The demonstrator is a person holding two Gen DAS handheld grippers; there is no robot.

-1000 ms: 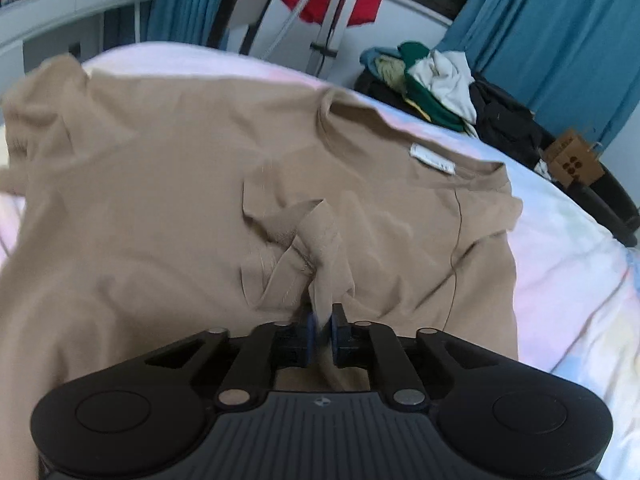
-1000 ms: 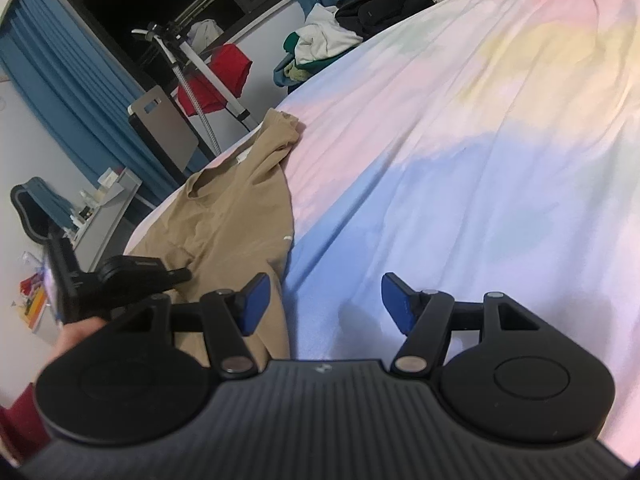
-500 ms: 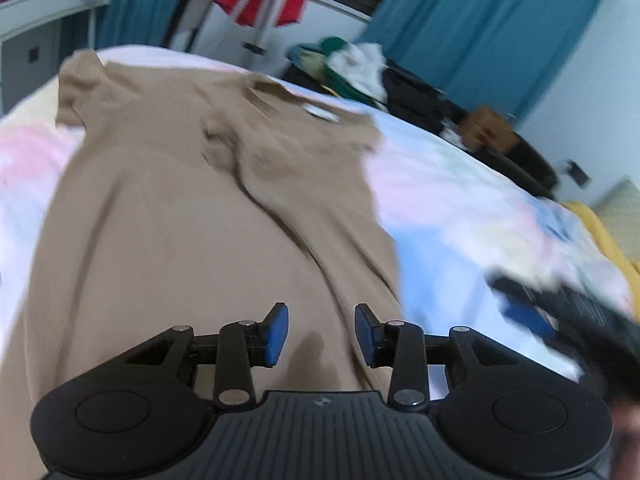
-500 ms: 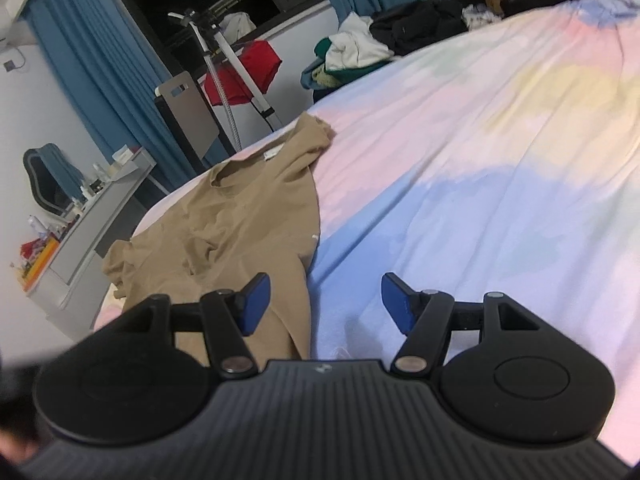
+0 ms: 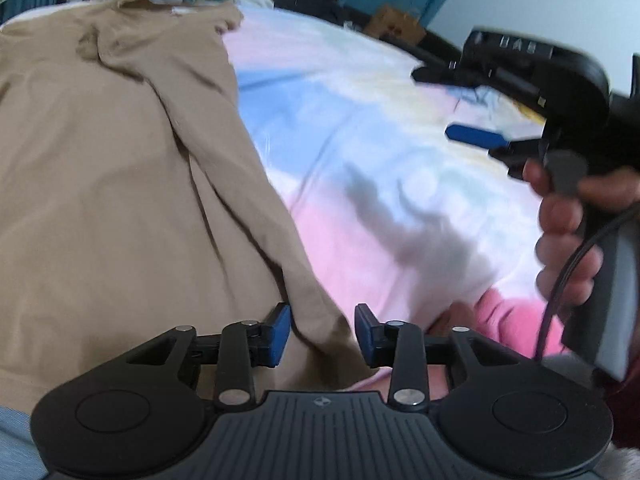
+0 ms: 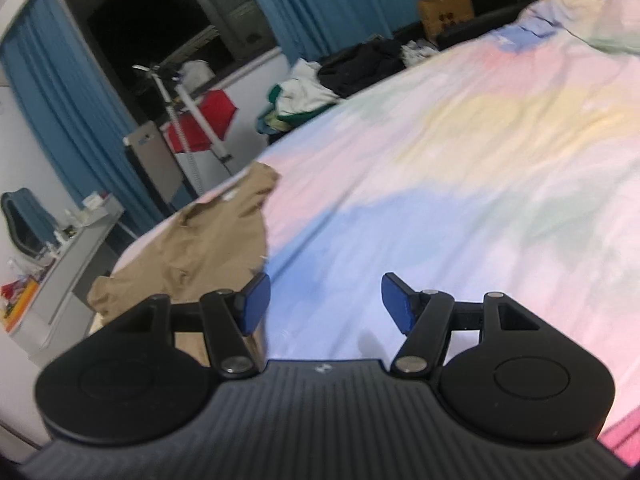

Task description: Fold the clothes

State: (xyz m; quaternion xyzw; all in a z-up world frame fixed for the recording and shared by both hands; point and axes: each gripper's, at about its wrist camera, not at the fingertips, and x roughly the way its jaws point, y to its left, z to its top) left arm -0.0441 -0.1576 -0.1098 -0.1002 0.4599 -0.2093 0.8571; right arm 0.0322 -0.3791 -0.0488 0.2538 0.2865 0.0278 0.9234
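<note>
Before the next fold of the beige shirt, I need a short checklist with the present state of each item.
1. Left gripper free of cloth: ok, jaws apart after just opening, hem edge between them, not pinched.
2. Right gripper empty: ok, open above the pastel bedsheet.
3. Beige cotton T-shirt flat: not ok, ridges run down it.
4. Near hem reachable: ok.
5. Sleeves tucked in: cannot tell.

tan shirt point(image 5: 120, 184): left side cut off | right gripper point(image 5: 472, 100): motion-blurred
</note>
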